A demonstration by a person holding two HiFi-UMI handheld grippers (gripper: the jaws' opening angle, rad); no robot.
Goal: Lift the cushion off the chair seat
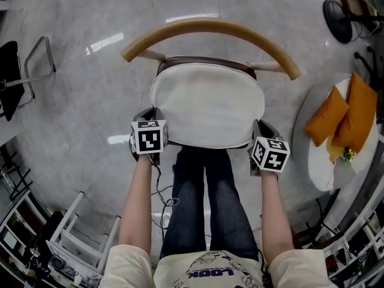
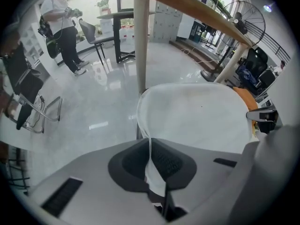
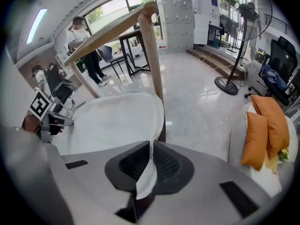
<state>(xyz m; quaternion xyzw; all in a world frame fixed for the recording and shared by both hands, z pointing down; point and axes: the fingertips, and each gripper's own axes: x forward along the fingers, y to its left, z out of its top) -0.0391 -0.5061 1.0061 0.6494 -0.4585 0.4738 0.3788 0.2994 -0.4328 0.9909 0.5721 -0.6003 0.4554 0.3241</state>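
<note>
White rounded fabric cushion: left gripper and right gripper each clamp almost shut on its thin edge; either shallow pinch may slip, dropping one side.

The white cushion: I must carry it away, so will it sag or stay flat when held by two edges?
The white cushion is probably soft: its edge crushes thin where the left gripper and right gripper pinch it. It looks fairly flat between them, so likely only mild sag. Probably light, given two small pinches.
</note>
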